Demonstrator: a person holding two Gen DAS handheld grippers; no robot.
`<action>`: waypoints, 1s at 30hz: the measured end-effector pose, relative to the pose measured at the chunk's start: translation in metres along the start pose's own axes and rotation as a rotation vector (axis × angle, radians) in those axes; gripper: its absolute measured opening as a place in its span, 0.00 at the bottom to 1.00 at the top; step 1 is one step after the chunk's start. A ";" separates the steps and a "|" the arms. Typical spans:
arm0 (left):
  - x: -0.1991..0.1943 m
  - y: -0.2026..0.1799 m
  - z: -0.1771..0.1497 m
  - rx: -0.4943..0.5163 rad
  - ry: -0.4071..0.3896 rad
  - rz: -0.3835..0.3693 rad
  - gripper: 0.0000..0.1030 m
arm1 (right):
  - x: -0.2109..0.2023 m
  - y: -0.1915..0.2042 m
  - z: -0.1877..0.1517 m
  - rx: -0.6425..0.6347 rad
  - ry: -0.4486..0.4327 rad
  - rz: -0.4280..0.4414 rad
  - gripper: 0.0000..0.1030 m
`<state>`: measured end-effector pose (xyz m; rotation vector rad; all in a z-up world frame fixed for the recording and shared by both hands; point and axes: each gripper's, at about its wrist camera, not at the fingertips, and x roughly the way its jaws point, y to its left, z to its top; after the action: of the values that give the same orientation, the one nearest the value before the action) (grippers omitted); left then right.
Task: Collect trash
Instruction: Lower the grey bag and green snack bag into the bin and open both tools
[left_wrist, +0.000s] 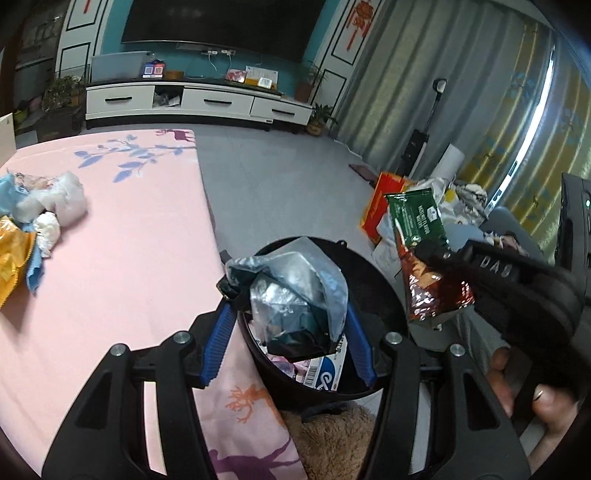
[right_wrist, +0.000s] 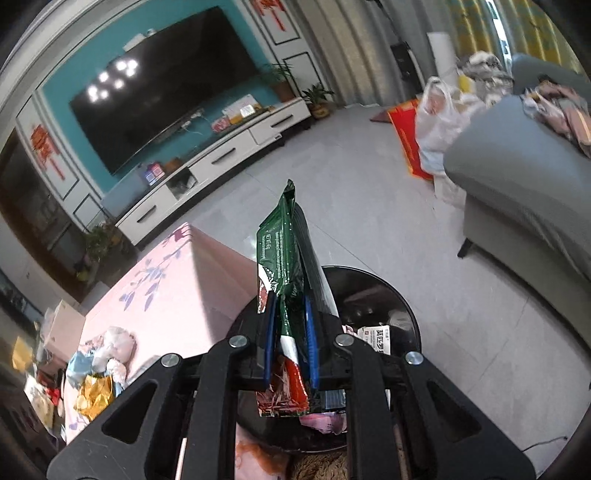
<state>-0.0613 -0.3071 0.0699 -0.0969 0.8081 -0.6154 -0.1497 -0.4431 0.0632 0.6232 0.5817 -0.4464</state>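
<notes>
Your left gripper (left_wrist: 291, 317) pinches a crumpled clear plastic bag (left_wrist: 295, 288) over the round black bin (left_wrist: 384, 295). Your right gripper (right_wrist: 290, 339) clamps a glossy green-and-red foil wrapper (right_wrist: 280, 258) above the same bin. More crinkled wrappers (left_wrist: 33, 218) lie at the pink tablecloth's (left_wrist: 122, 229) left edge.

The round black plastic trash bin (left_wrist: 388, 295) stands on the floor, tight against the edge of the pink floral-clothed table (left_wrist: 122, 266). A crumpled clear plastic bag (left_wrist: 295, 280), pinched in the left gripper (left_wrist: 291, 314), hangs over the bin's mouth and blocks most of it. The green-and-red foil packet (left_wrist: 424, 258), clamped in the right gripper (right_wrist: 291, 332), hovers by the far rim. Grey tiled floor (right_wrist: 388, 229) beyond lies open up to the grey sofa (right_wrist: 517, 192).
</notes>
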 end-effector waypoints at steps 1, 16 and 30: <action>0.003 0.000 0.000 0.001 0.003 0.001 0.55 | 0.002 -0.003 0.001 0.010 0.002 -0.008 0.15; 0.056 -0.017 0.012 0.080 -0.014 -0.066 0.56 | 0.034 -0.020 0.003 0.045 0.066 -0.079 0.15; 0.090 0.017 0.003 -0.019 0.065 -0.170 0.55 | 0.051 -0.022 0.003 0.046 0.096 -0.148 0.15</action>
<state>-0.0041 -0.3432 0.0083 -0.1653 0.8743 -0.7745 -0.1221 -0.4719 0.0245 0.6502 0.7131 -0.5727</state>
